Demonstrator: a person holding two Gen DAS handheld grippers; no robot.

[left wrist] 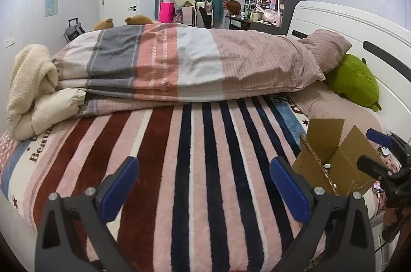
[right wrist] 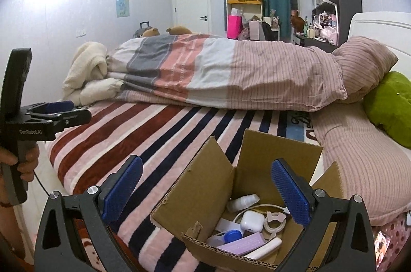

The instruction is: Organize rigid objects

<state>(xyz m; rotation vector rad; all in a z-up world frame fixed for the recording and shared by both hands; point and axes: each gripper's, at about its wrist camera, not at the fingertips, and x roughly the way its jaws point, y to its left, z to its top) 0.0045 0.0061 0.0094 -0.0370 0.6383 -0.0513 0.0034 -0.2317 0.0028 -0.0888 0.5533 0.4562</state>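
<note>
An open cardboard box (right wrist: 205,197) sits on the striped blanket (right wrist: 159,141) near the bed's front edge. It holds several small items: a white earbud case (right wrist: 252,220), a white bottle (right wrist: 242,202), a lilac case (right wrist: 248,242), a blue-capped item (right wrist: 232,236) and a white cable (right wrist: 267,207). My right gripper (right wrist: 206,191) is open and empty, just above the box. My left gripper (left wrist: 204,183) is open and empty over the bare blanket (left wrist: 195,156), left of the box (left wrist: 334,161). The left gripper also shows at the left of the right wrist view (right wrist: 64,110).
A folded striped duvet (left wrist: 179,66) and a cream fleece (left wrist: 33,84) lie across the bed's middle. A green plush (left wrist: 354,82) and a pillow (left wrist: 326,48) rest by the white headboard (left wrist: 372,30). Shelves and a desk stand behind.
</note>
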